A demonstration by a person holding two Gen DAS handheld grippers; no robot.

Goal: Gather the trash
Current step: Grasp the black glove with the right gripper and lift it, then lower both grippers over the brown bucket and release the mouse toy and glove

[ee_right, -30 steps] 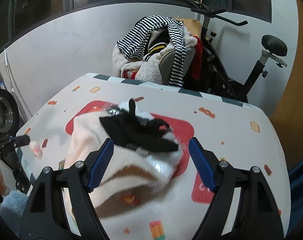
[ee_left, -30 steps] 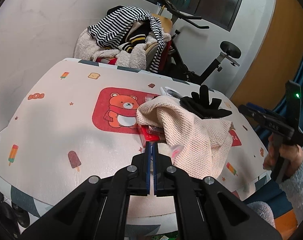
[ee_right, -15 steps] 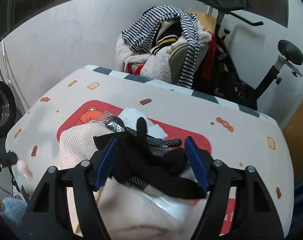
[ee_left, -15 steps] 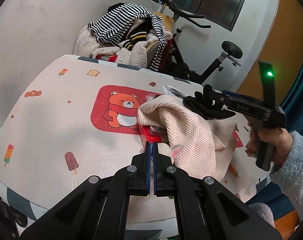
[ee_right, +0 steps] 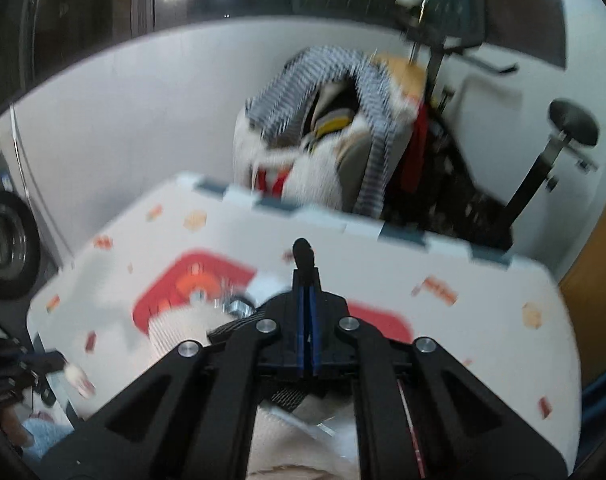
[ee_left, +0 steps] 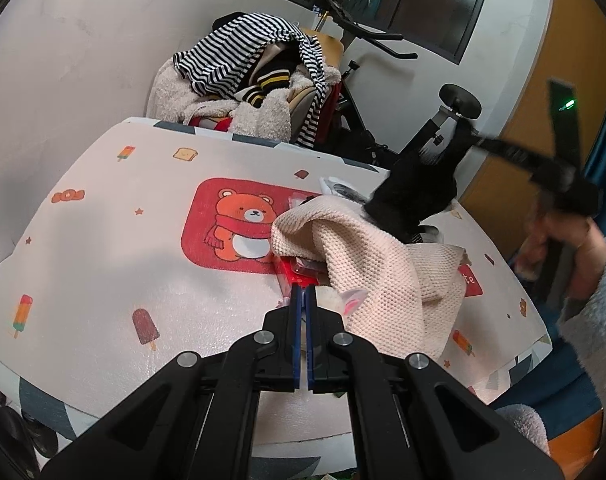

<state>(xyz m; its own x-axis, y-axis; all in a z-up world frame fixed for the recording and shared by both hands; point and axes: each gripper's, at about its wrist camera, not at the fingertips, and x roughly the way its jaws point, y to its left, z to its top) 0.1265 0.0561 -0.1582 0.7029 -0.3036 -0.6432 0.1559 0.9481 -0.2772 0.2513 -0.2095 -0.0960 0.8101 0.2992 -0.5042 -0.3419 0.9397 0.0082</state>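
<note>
Black knit, a glove, hangs from the right gripper, whose jaws have just closed on it and pinch it above the cream towel heaped near the table's right edge. Clearing clutter seems the step in hand; next comes setting the glove aside to reach the red wrappers tucked under the towel. Left gripper waits pressed together, empty, at the near edge.
</note>
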